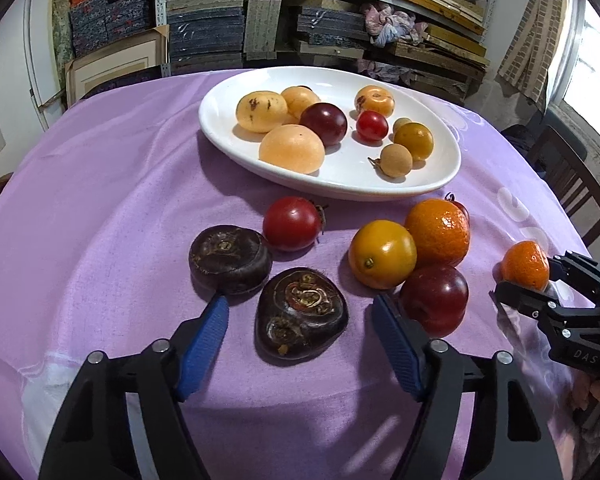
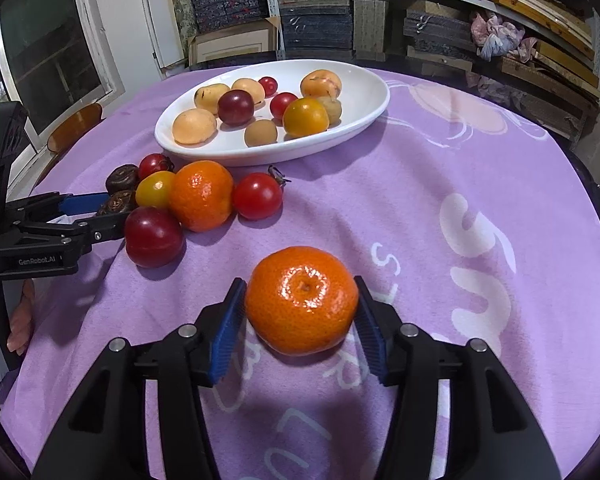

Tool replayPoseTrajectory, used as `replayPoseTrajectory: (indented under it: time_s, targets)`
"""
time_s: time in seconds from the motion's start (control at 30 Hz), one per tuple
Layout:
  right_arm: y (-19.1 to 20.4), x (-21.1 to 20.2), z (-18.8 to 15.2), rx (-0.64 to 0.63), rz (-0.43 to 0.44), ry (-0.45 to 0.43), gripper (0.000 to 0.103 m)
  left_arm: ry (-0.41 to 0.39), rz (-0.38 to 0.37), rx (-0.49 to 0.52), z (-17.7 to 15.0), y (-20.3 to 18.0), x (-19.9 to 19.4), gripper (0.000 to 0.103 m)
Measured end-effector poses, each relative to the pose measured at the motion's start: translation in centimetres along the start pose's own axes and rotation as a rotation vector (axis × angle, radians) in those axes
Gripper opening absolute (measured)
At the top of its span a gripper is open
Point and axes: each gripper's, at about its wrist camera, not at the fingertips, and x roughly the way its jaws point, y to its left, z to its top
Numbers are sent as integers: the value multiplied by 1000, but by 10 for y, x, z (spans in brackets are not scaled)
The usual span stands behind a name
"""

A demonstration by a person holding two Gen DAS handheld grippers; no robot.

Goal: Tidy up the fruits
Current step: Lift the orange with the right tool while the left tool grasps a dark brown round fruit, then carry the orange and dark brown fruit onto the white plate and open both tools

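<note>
A white oval plate (image 1: 440, 176) (image 2: 364, 116) holds several fruits at the table's far side. Loose fruits lie on the purple cloth in front of it. My left gripper (image 1: 300, 300) is open, its blue pads on either side of a dark water chestnut (image 1: 301, 314); a second chestnut (image 1: 230, 259) lies just past the left pad, a dark red plum (image 1: 434, 300) beside the right pad. My right gripper (image 2: 300, 312) has its pads against both sides of a tangerine (image 2: 301, 299) (image 1: 525, 265) resting on the cloth.
Between grippers and plate lie a red tomato (image 1: 293, 223), a yellow-orange fruit (image 1: 382, 254), a larger tangerine (image 1: 438, 232) (image 2: 201, 195) and another tomato (image 2: 257, 196). Shelves of stacked boards stand behind the table. A chair (image 1: 572, 184) stands to the right.
</note>
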Motion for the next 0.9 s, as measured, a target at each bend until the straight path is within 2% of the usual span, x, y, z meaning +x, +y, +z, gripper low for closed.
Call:
replayPoseTrajectory:
  time_s: [0.23, 0.37, 0.47, 0.57, 0.73, 0.8, 0.83, 0.9]
  targets:
    - [0, 0, 0, 0, 3, 0, 55, 0, 43, 91, -4, -10, 5, 71]
    - [1, 0, 0, -1, 2, 0, 55, -12, 18, 78, -6, 0, 1, 45]
    - [2, 1, 0, -3, 2, 1, 56, -19, 9, 54, -6, 7, 0, 45]
    - [2, 1, 0, -2, 5, 0, 56, -33, 40, 85, -7, -1, 2, 45]
    - [2, 1, 0, 0, 7, 0, 56, -36, 15, 85, -7, -3, 2, 45]
    - [1, 1, 0, 3, 6, -3, 53, -49, -5, 73, -9, 0, -4, 45]
    - [1, 1, 0, 7, 4, -5, 48, -65, -2, 74, -11, 1, -9, 45]
    - [-3, 0, 0, 19, 14, -9, 48, -99, -5, 69, -14, 2, -22, 45]
